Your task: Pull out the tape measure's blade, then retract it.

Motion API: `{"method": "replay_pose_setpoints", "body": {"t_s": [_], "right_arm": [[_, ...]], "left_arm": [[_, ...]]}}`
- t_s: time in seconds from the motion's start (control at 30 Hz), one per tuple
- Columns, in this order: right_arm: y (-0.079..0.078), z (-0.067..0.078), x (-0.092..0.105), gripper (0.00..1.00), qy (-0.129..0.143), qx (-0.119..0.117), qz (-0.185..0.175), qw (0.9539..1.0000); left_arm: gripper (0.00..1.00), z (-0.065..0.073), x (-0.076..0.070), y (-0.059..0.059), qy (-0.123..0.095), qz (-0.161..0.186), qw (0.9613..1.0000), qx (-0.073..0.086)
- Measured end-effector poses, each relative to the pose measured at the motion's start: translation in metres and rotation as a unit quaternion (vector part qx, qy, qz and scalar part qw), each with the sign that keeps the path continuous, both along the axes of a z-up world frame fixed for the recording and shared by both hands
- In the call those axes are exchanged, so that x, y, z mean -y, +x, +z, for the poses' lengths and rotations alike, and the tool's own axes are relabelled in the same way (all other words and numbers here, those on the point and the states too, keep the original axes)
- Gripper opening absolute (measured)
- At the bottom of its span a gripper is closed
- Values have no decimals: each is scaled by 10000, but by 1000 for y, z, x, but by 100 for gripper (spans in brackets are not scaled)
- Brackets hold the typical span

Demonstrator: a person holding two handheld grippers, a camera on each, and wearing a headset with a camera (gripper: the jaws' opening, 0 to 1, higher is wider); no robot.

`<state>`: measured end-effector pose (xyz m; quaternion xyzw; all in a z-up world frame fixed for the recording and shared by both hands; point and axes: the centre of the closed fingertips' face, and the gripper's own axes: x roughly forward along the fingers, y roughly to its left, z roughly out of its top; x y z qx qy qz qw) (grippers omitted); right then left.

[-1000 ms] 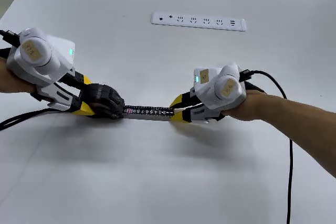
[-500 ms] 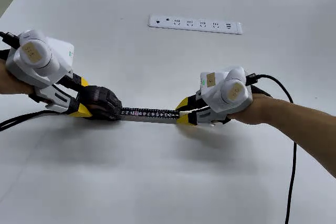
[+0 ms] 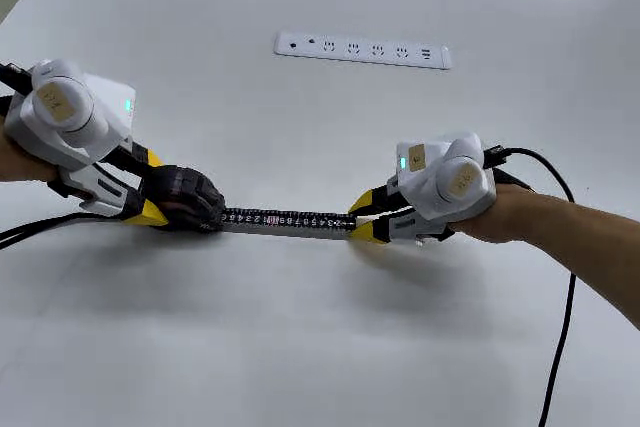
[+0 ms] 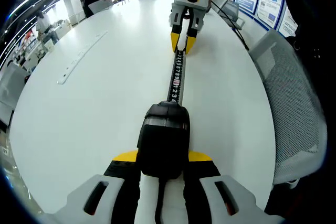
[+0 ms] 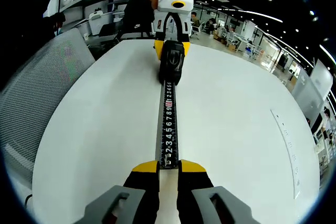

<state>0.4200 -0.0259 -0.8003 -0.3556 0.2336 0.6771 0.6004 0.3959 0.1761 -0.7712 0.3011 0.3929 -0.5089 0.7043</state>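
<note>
Head view, tape measure: the black tape measure (image 3: pixel 185 197) sits at the left, low on the white counter (image 3: pixel 300 347), mouth facing right. Whether it rests on the surface or hangs just above it cannot be told.
Blade: a short run of the blade (image 3: pixel 285 219) is out, straight and level from the mouth to the right, numbers facing up.
Left gripper: the left gripper (image 3: pixel 150 187) has its fingers (image 4: pixel 126 156) closed onto the two flat sides of the case, the yellow tips bearing on its rear half.
Right gripper: the right gripper (image 3: pixel 362 217) has its fingers (image 5: pixel 144 168) almost shut, pinching the free end of the blade. The end hook is hidden between them.
How the case should handle: likely hard, compact and fairly weighty, with a grippy shell. The flat sides are the place to hold it, clear of the mouth.
How the blade should handle: probably thin, springy and slick, stiff over a short run but quick to buckle if twisted. The spring will tug it back, so hold it squarely across the tip and feed it home slowly.
Stage: pull-out seems under way, retraction not yet begun.
Around: a power strip (image 3: pixel 362 50) lies well apart at the far side.
</note>
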Motion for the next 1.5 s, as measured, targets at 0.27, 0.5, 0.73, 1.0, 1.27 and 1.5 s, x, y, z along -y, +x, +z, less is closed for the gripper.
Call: {"method": "replay_pose_setpoints", "body": {"t_s": [0.27, 0.5, 0.73, 1.0, 1.27, 1.5], "right_arm": [[1, 1, 13, 8, -102, 19, -51, 9999], [1, 1, 24, 8, -207, 63, -76, 9997], [2, 2, 34, 8, -310, 136, -84, 9994], [4, 3, 47, 8, -409, 190, -112, 9989], [6, 4, 60, 7, -494, 194, -198, 9984], [7, 4, 67, 7, -549, 185, -246, 9980]], "left_arm": [[26, 0, 0, 0, 26, -8, 10000, -15], [26, -1, 0, 0, 41, -21, 10000, 2], [26, -1, -1, 0, 37, 6, 10000, 14], [26, -1, 0, 0, 41, 3, 10000, 27], [26, -1, 0, 0, 33, 23, 10000, 12], [26, -1, 0, 0, 42, 20, 10000, 7]]}}
